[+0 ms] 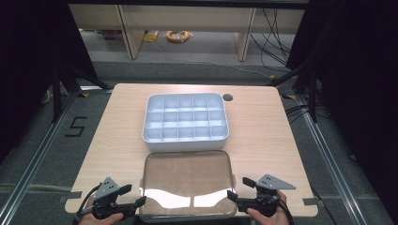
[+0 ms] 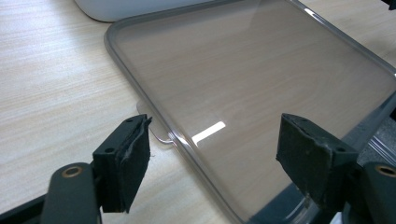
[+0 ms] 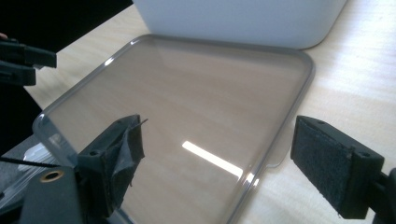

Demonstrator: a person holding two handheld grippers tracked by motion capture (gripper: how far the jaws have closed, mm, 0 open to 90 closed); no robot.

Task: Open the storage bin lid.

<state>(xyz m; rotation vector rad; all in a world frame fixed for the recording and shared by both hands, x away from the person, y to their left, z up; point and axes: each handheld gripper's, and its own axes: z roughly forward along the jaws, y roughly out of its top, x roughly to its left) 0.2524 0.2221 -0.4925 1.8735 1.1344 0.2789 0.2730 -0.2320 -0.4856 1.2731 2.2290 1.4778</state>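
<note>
A clear plastic lid lies flat on the front of the wooden table, just in front of a white box divided into several compartments. My left gripper sits at the lid's front left corner. In the left gripper view its jaws stand open astride the lid's left rim, beside a small tab, with no pad touching. My right gripper is at the front right corner. Its open jaws straddle the lid's right rim without pressing on it.
A round cable hole lies in the table behind the box. Bare wood flanks the box and lid on both sides. Black curtains frame the table, a "5" is taped on the floor at left, and cables and a yellow coil lie beyond.
</note>
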